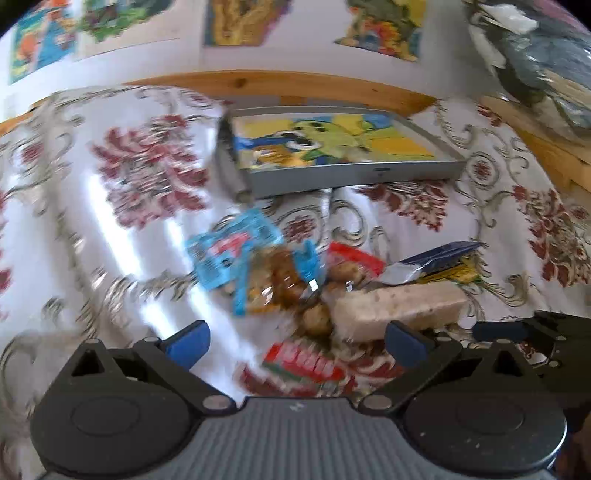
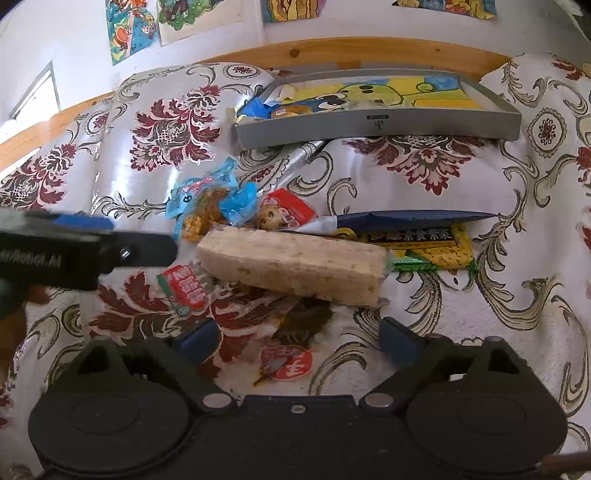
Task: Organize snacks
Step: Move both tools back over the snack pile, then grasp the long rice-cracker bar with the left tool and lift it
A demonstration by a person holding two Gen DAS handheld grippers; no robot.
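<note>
few snacks lie in the tray (image 2: 376,127); the pile (image 2: 291,258) short of it remains unsorted. left gripper (image 1: 295,341) and right gripper (image 2: 299,338) both spread wide, empty.

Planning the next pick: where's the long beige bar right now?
The beige bar lies mid-pile on the tablecloth, just ahead of the open right gripper, with the dark blue packet behind it.

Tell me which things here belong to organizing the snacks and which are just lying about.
For the job:
- grey tray
- long beige wafer pack
- blue snack packet
- small red packet
- dark blue and yellow bag

Just lying about:
- flowered cloth
- pictures on the wall
</note>
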